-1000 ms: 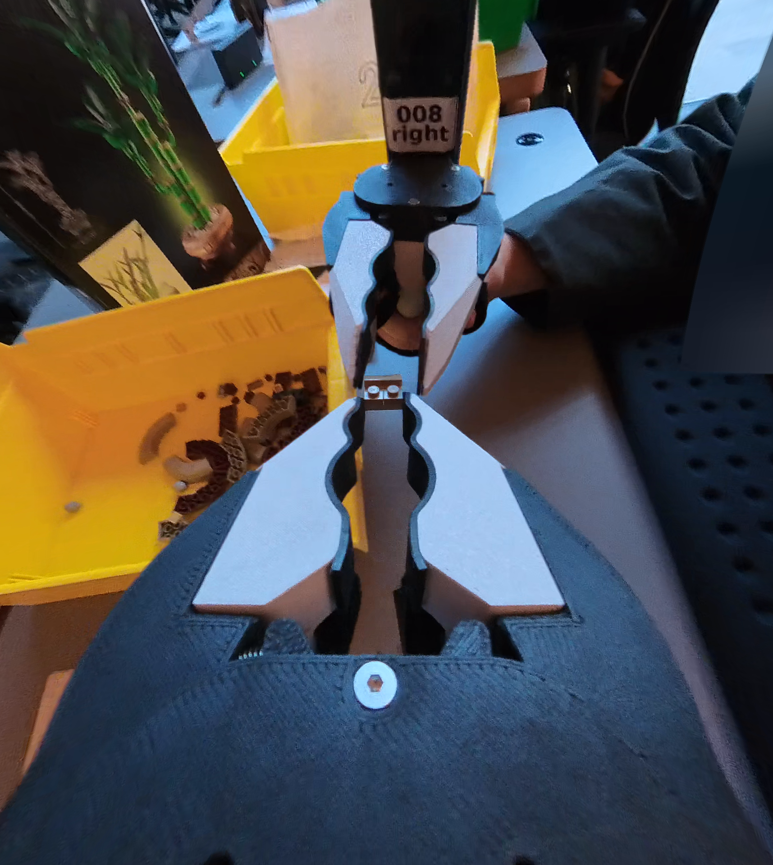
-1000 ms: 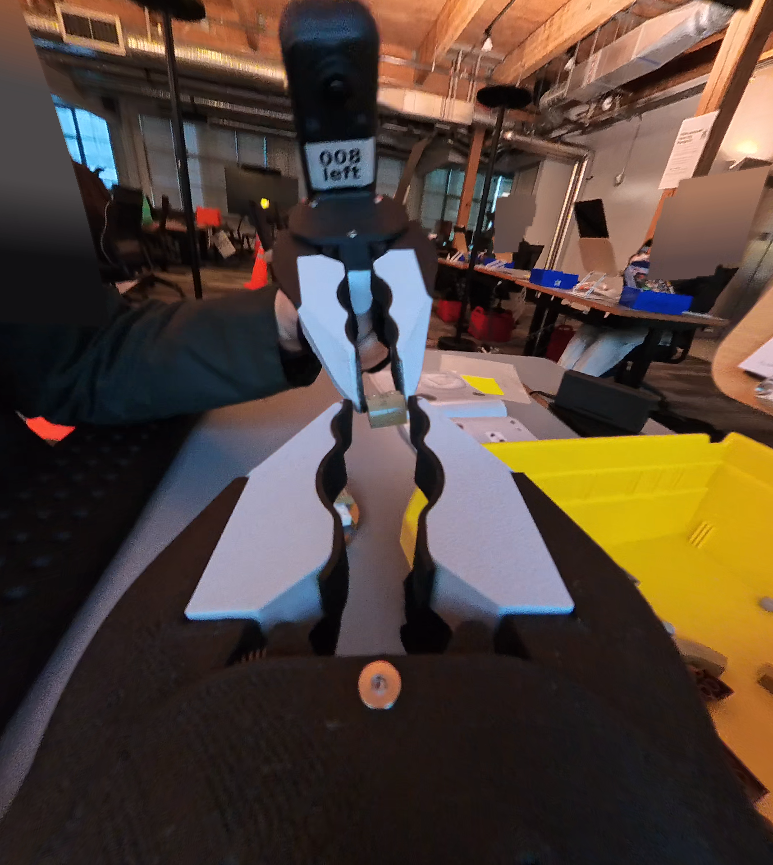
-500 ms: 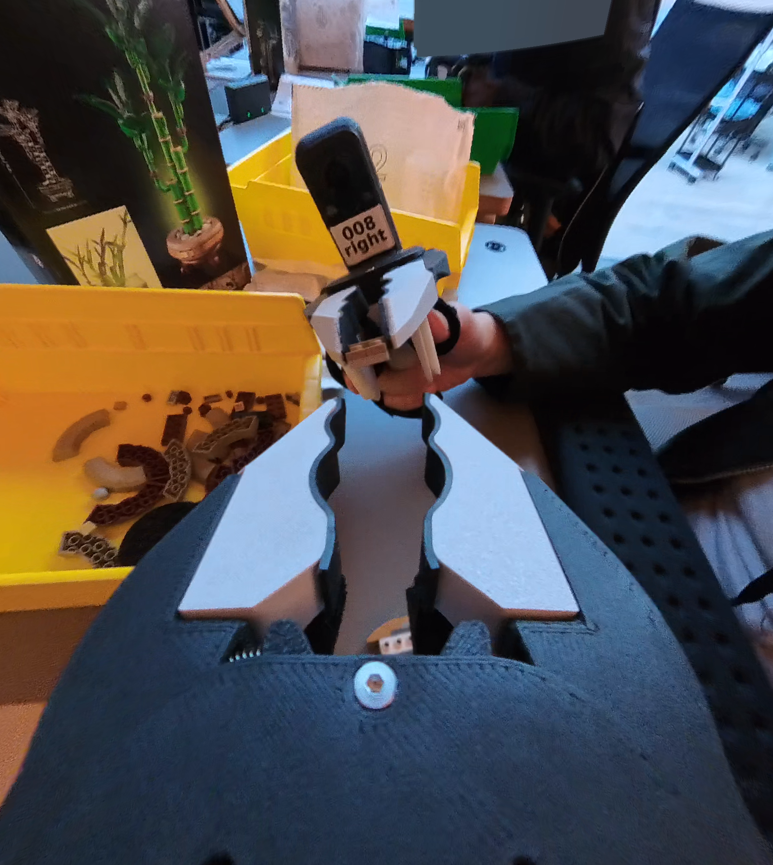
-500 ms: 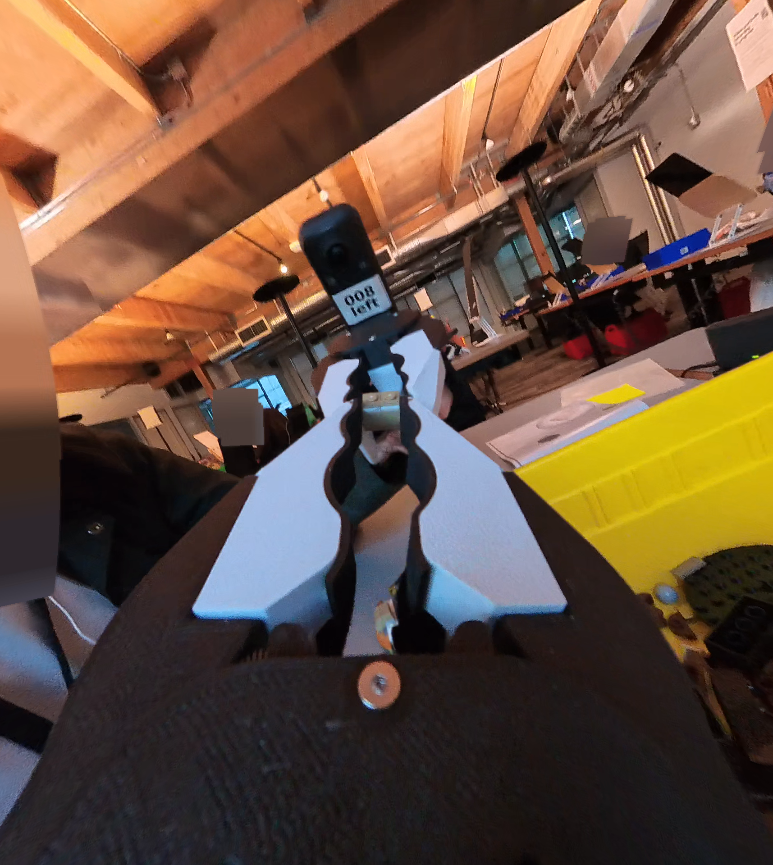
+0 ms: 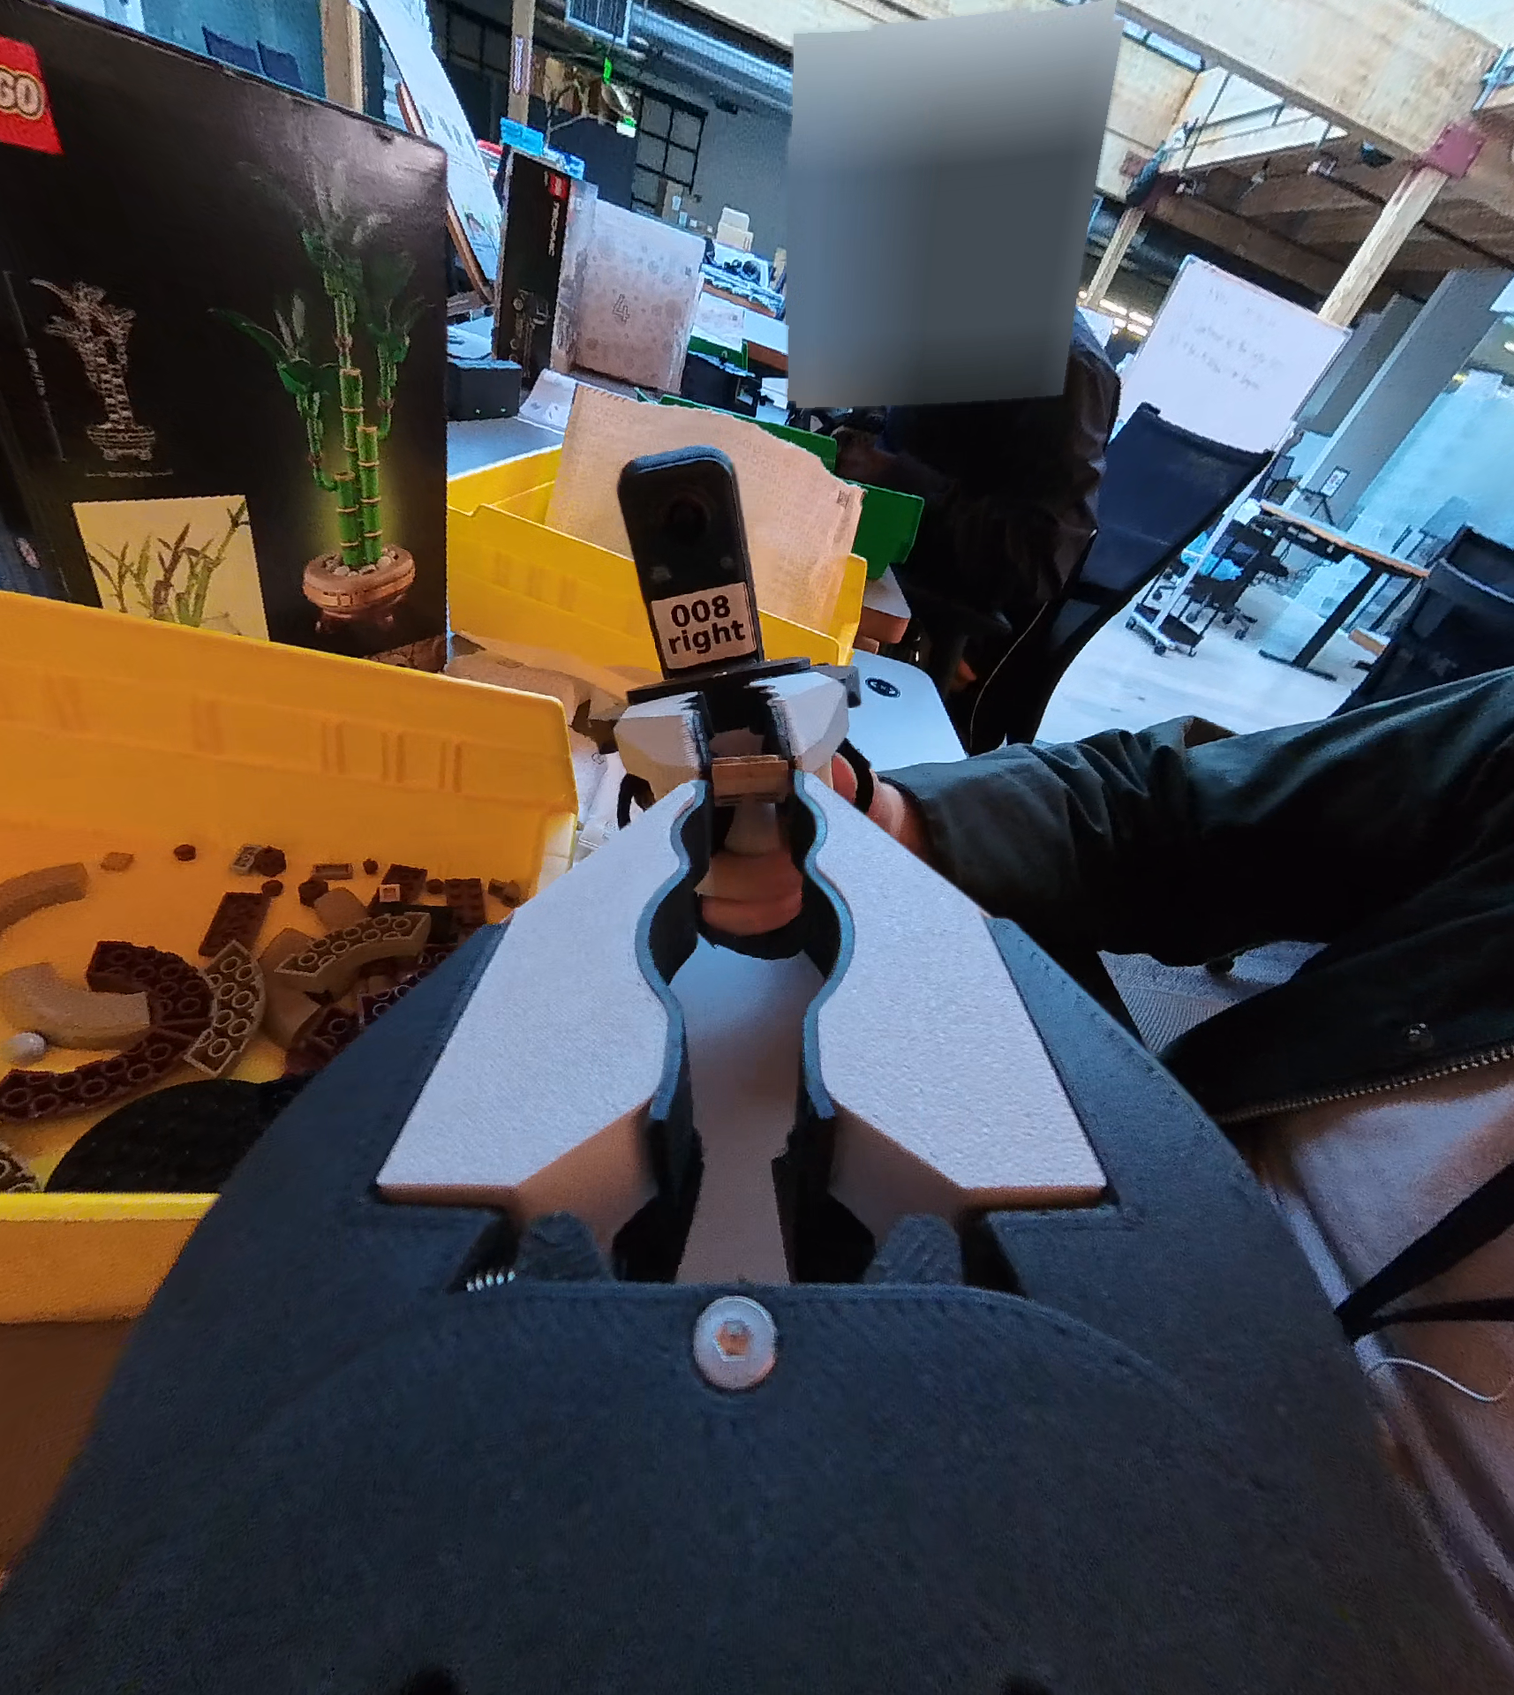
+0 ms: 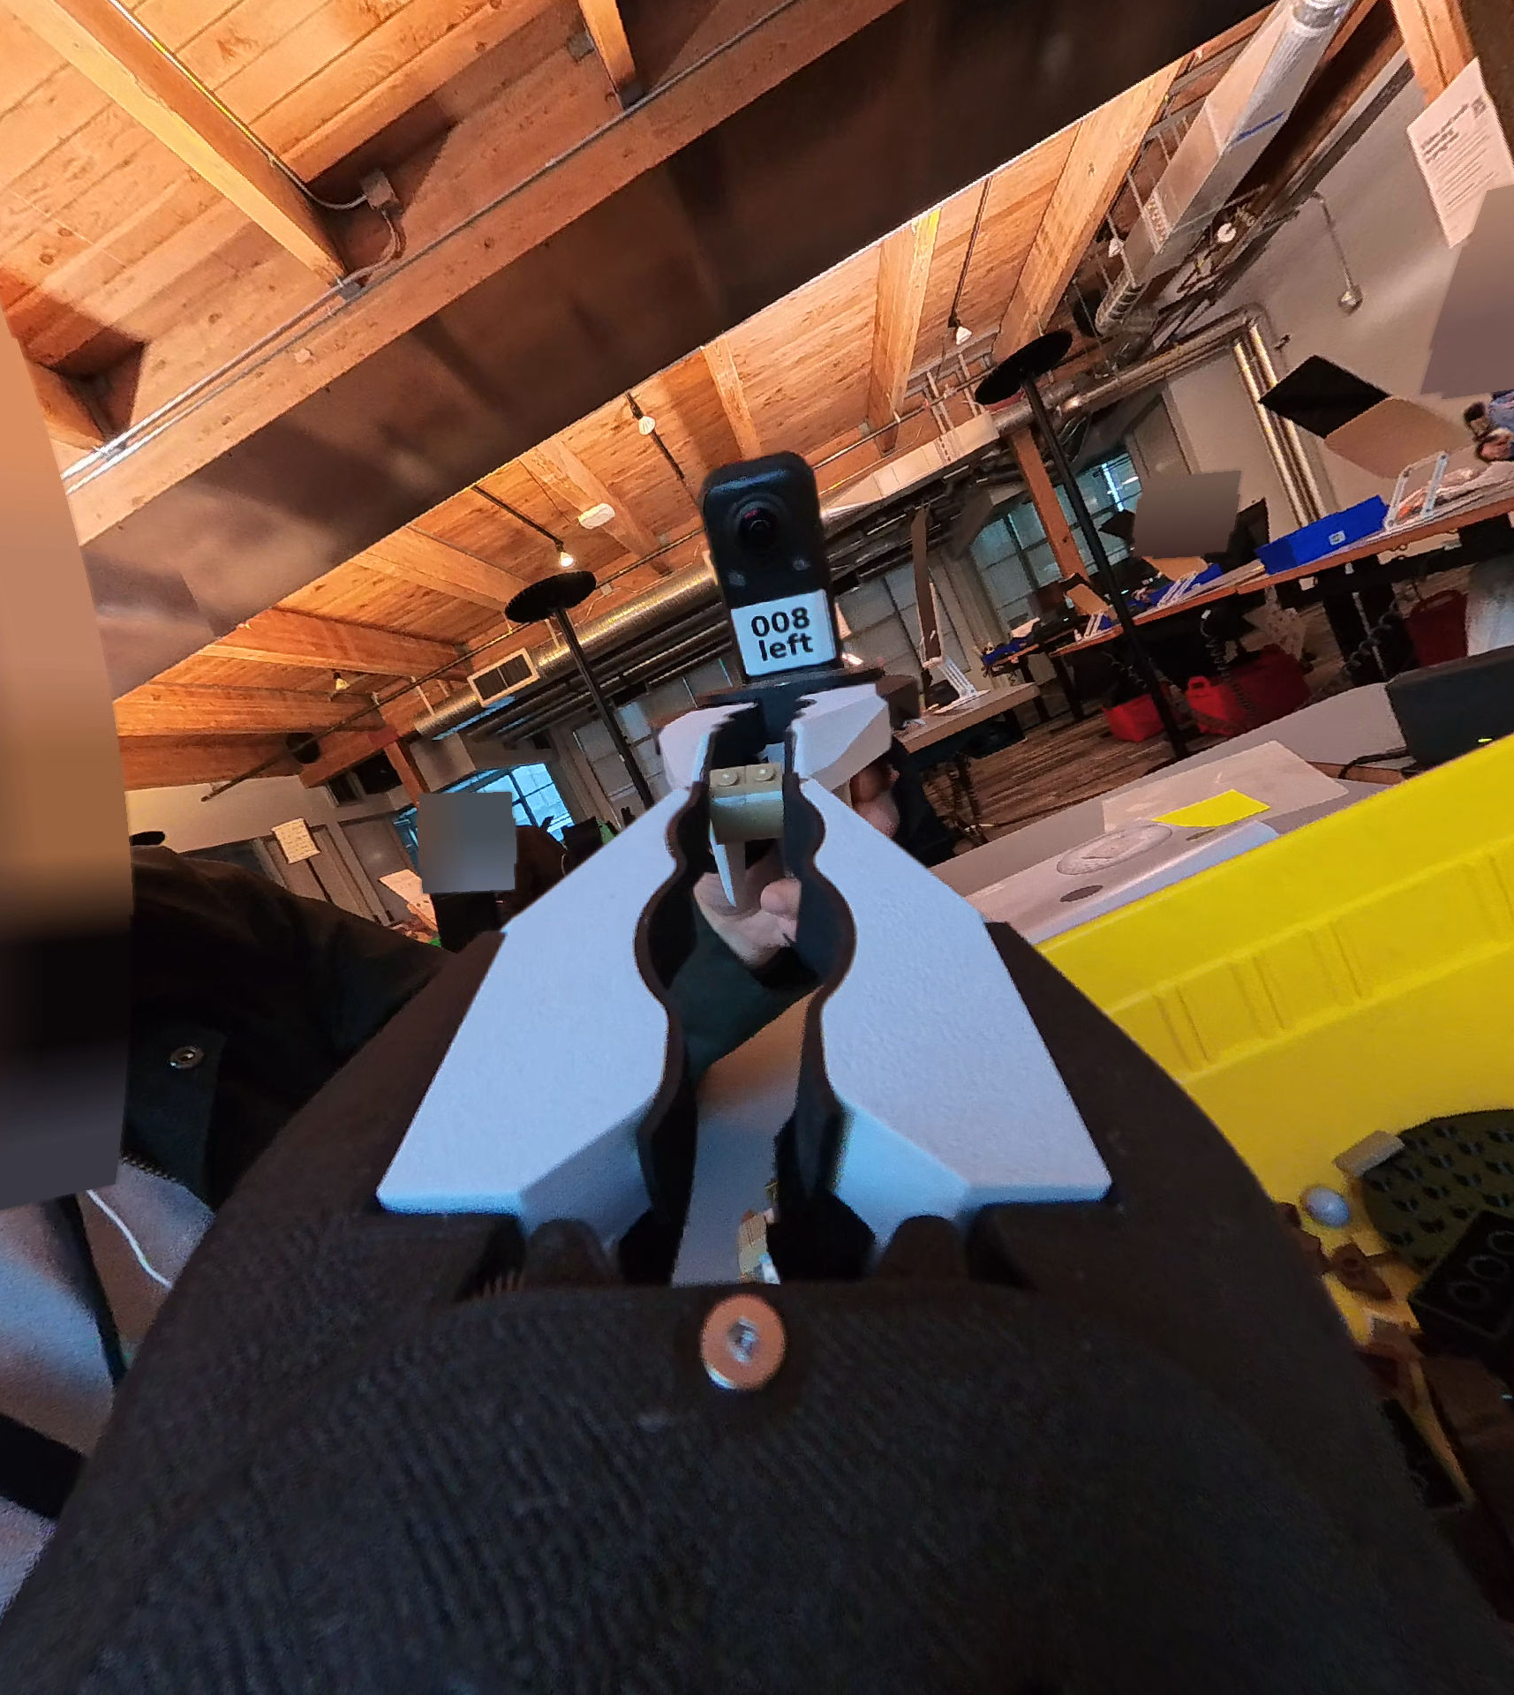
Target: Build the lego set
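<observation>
A small tan lego piece (image 5: 746, 776), a studded plate with a sloped part under it, sits in mid-air between both grippers, which meet tip to tip. My left gripper (image 5: 748, 789) has its fingertips closed to the piece's width on either side of it. My right gripper (image 6: 742, 787) is shut on the same piece (image 6: 744, 780) from the opposite side. The right gripper, held in a person's hand, faces me in the left wrist view (image 5: 735, 734). The left gripper faces me in the right wrist view (image 6: 767, 734).
A yellow bin (image 5: 230, 734) at the left holds several brown and grey curved pieces (image 5: 184, 991) and a black round plate (image 5: 157, 1146). The set's black box (image 5: 184, 321) stands behind it. A second yellow bin (image 5: 551, 569) holds a paper bag (image 5: 707, 486). A dark sleeve (image 5: 1193, 825) crosses the right. My two grippers' fingertips are within a few centimetres of each other.
The tan piece passed from my left gripper to the right one, and both lifted and tilted up. My left gripper opened, then closed again around the piece.
</observation>
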